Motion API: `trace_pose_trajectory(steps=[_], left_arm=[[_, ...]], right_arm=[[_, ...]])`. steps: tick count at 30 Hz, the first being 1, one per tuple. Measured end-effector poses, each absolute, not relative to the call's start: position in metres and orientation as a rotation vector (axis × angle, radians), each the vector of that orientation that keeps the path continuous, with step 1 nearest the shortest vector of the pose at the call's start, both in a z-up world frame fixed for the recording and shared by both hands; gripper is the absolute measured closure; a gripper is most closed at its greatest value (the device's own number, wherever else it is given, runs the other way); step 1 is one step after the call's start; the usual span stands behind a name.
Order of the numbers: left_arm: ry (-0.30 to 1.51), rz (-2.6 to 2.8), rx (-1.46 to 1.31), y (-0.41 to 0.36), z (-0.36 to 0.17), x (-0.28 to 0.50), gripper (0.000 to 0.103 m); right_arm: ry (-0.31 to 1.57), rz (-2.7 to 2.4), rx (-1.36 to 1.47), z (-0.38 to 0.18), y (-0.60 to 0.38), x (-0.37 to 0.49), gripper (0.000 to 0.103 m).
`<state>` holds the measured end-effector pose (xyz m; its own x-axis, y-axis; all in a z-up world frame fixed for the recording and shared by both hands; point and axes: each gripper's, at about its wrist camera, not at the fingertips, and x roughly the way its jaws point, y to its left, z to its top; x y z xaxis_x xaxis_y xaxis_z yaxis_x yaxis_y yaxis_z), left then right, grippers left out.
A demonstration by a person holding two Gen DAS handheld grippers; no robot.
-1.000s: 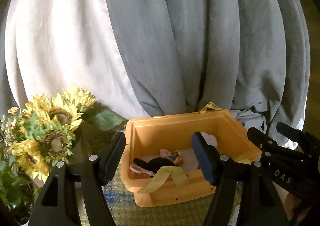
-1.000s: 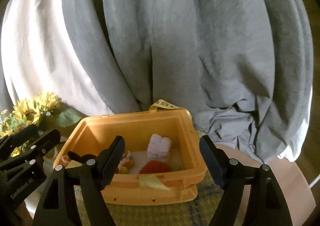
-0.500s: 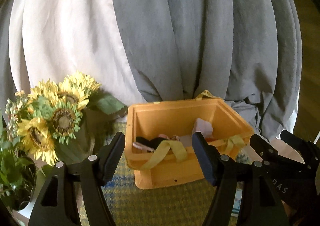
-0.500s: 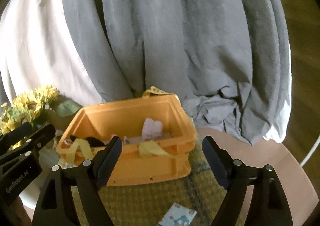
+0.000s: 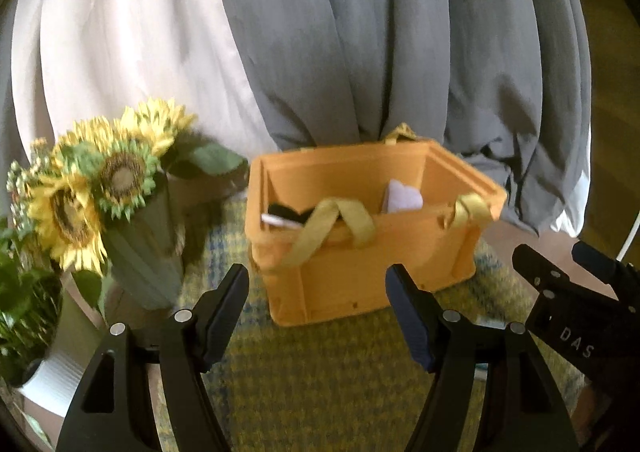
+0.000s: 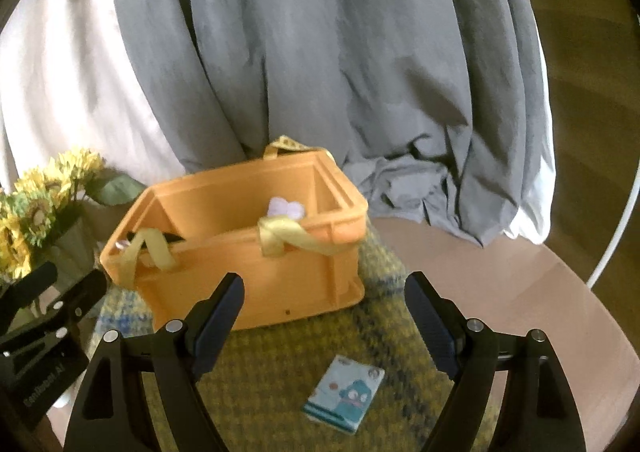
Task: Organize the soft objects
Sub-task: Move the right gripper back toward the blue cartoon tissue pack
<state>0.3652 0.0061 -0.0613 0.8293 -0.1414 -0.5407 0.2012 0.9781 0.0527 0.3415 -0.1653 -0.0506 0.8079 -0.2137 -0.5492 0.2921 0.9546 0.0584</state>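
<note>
An orange crate (image 5: 372,276) (image 6: 256,272) stands on a yellow-green woven mat (image 6: 280,372). Yellow straps (image 5: 340,220) (image 6: 288,236) hang over its near rim. Inside it show a pale lilac soft thing (image 5: 402,196) (image 6: 285,208) and a black soft thing (image 5: 286,210); the rest of its contents is hidden by the wall. A small blue-and-white packet (image 6: 344,392) lies on the mat in front of the crate. My left gripper (image 5: 316,292) is open and empty, short of the crate's near wall. My right gripper (image 6: 324,292) is open and empty above the packet.
Sunflowers in a green vase (image 5: 112,180) (image 6: 32,212) stand left of the crate. Grey and white curtains (image 5: 360,32) hang close behind it. The mat lies on a round pinkish table (image 6: 520,292), whose edge curves at the right beside a white tube (image 6: 616,244).
Both grippers have drawn back from the crate and sunk lower, so its near wall shows instead of its inside. The packet has come into the right wrist view.
</note>
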Motion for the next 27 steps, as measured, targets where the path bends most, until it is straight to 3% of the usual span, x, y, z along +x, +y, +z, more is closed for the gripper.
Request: trace_pose_trajectory(steps=[27], left_arm=[[0.72, -0.215, 0.214, -0.01, -0.134, 0.373, 0.031]], right_arm=[[0.785, -0.335, 0.206, -0.129, -0.17, 0.348, 0.02]])
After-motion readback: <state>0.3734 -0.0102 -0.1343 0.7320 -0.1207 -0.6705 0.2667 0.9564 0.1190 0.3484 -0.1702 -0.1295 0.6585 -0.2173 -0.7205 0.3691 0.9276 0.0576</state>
